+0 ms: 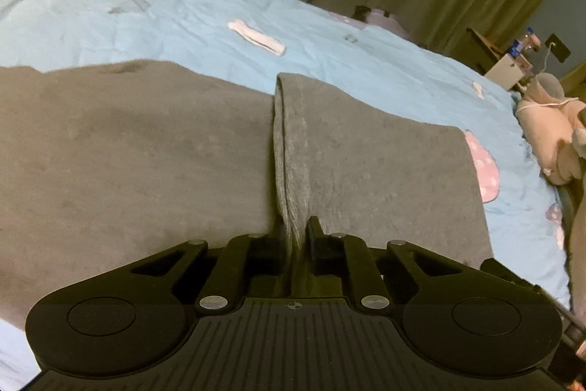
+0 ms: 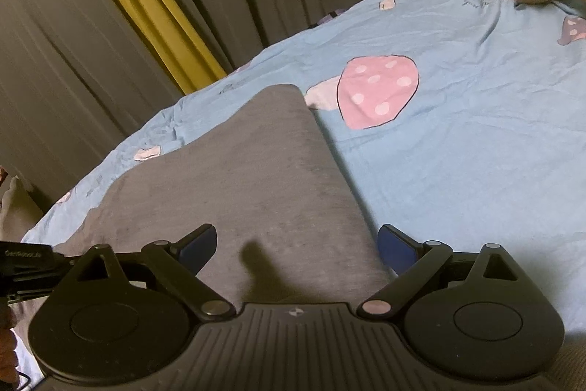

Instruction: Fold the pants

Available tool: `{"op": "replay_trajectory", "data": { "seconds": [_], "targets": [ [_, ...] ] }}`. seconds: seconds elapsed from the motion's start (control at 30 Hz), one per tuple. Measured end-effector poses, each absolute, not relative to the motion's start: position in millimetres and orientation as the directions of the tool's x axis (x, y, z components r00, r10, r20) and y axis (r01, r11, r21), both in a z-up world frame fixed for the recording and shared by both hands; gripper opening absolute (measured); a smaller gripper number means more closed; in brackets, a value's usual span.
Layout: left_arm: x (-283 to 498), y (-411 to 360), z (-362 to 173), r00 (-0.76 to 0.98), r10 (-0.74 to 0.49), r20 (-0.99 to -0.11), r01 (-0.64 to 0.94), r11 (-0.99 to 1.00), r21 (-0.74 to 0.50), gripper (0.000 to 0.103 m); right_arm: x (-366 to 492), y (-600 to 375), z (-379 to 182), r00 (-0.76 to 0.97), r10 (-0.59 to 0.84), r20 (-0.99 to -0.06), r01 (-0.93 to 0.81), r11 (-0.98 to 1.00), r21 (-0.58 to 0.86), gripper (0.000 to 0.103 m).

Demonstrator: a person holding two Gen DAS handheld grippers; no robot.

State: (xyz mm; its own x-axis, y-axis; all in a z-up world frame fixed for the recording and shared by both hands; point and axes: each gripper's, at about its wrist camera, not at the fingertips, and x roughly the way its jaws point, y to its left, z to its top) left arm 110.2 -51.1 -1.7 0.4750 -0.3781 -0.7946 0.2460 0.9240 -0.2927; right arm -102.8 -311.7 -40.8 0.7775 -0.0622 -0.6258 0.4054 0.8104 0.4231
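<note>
Pinched tight in my left gripper (image 1: 296,237) is a raised fold of the grey pants (image 1: 128,152), which lie on the blue bedsheet (image 1: 329,46). At twelve o'clock, my right gripper (image 2: 297,246) gapes wide over them; a pink mushroom print (image 2: 377,90) lies beyond at one o'clock.

Black left claw (image 1: 293,237), ribbed base, silver screws, right claw (image 2: 296,244) with blue pads (image 2: 395,248)

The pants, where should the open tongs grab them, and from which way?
Grab the near edge of the gray pants, just in front of the open right tongs, coming in low and straight ahead. The cloth lies flat on the blue bed, so only an edge gives the tongs something to pinch. The left tongs already pinch a raised fold.
</note>
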Motion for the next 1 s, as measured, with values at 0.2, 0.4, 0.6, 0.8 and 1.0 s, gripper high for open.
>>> {"op": "replay_trajectory", "data": {
  "seconds": [0.2,0.4,0.6,0.8,1.0],
  "targets": [
    [112.0,-33.0,5.5,0.506,-0.357,-0.785,0.227,0.933,-0.278,0.014,-100.7,-309.1,-42.0,0.770,-0.063,-0.635,0.405,0.817,0.411,0.095],
    [111.2,-25.2,-4.4,0.484,-0.333,-0.810,0.238,0.940,-0.244,0.027,-97.1,-307.5,-44.6,0.752,-0.069,-0.656,0.419,0.819,0.393,0.095],
    [121.5,-7.9,-18.1,0.445,-0.363,-0.818,0.167,0.932,-0.322,0.061,-95.8,-305.3,-46.3,0.739,-0.068,-0.670,0.424,0.820,0.385,0.096],
    [110.7,-4.4,-27.6,0.345,-0.419,-0.840,0.195,0.907,-0.373,0.061,-94.8,-305.6,-47.8,0.730,-0.066,-0.681,0.433,0.815,0.385,0.096],
    [99.1,-8.0,-34.8,0.308,-0.446,-0.840,0.220,0.893,-0.393,0.060,-85.6,-303.2,-55.0,0.675,-0.040,-0.737,0.438,0.825,0.356,0.098]
  ]
}}
